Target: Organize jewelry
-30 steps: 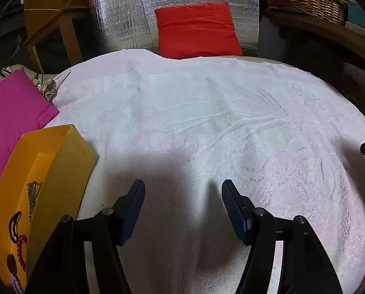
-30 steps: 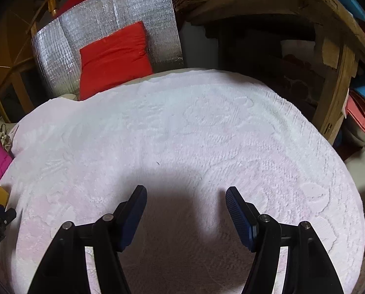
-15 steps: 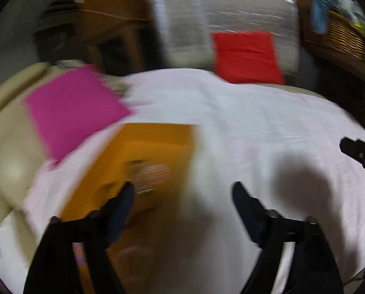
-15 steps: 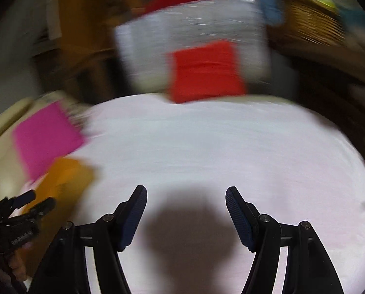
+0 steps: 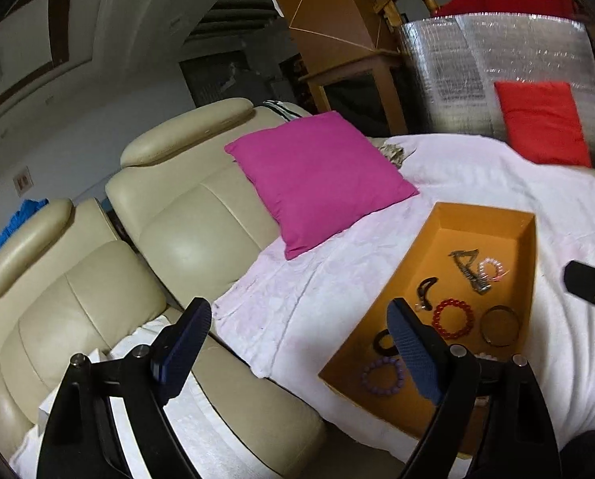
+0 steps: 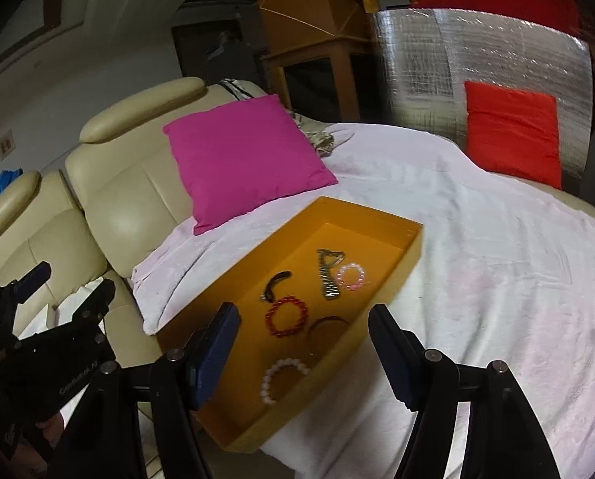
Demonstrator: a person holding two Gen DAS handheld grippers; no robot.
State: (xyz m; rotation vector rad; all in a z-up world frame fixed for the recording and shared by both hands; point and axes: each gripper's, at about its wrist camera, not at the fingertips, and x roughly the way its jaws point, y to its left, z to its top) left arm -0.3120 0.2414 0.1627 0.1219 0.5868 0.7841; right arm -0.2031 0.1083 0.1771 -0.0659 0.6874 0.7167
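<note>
An orange box sits on the white cloth and holds several pieces of jewelry: a red bead bracelet, a pink bead bracelet, a metal watch band, a dark bangle, a purple bead bracelet and a pale bead bracelet. My left gripper is open and empty, left of the box, over the sofa edge. My right gripper is open and empty, just above the box's near half.
A cream leather sofa lies to the left with a magenta cushion. A red cushion leans on a silver foil panel at the back. White cloth spreads to the right.
Both grippers have swung left and risen, from over bare white cloth to the orange box and sofa. Both stay open and empty.
</note>
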